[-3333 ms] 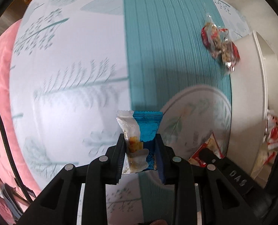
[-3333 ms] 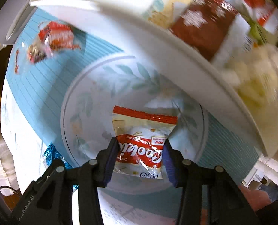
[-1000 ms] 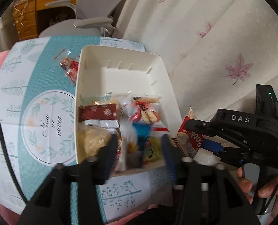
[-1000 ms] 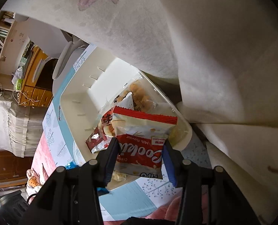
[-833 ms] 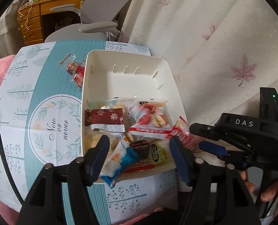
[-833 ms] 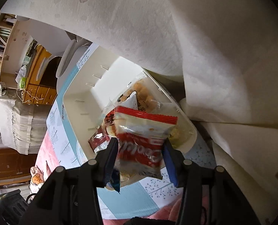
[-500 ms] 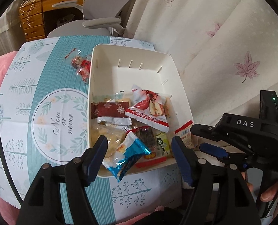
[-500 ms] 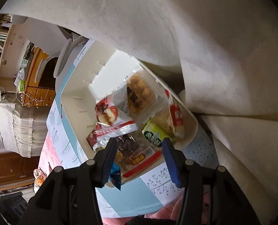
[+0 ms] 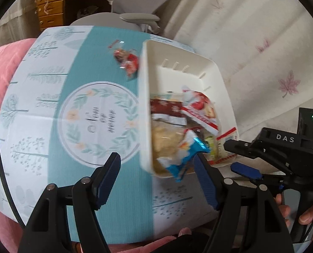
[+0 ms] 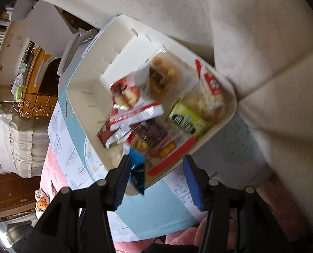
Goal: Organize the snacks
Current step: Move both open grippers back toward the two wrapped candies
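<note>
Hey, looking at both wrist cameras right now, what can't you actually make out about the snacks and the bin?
- Left wrist view: wording on the packets in the white bin, smeared by motion blur.
- Left wrist view: the loose red snack on the table, too blurred to identify.
- Right wrist view: the blue packet, partly behind that gripper's finger.
- Both views: the bin's bottom under the pile, covered by packets.

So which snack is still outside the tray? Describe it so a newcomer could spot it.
Find the white tray on the teal table mat. Just outside its far left wall lies a clear red-and-white wrapper. It is the only snack lying on the mat, not in the tray.
</note>
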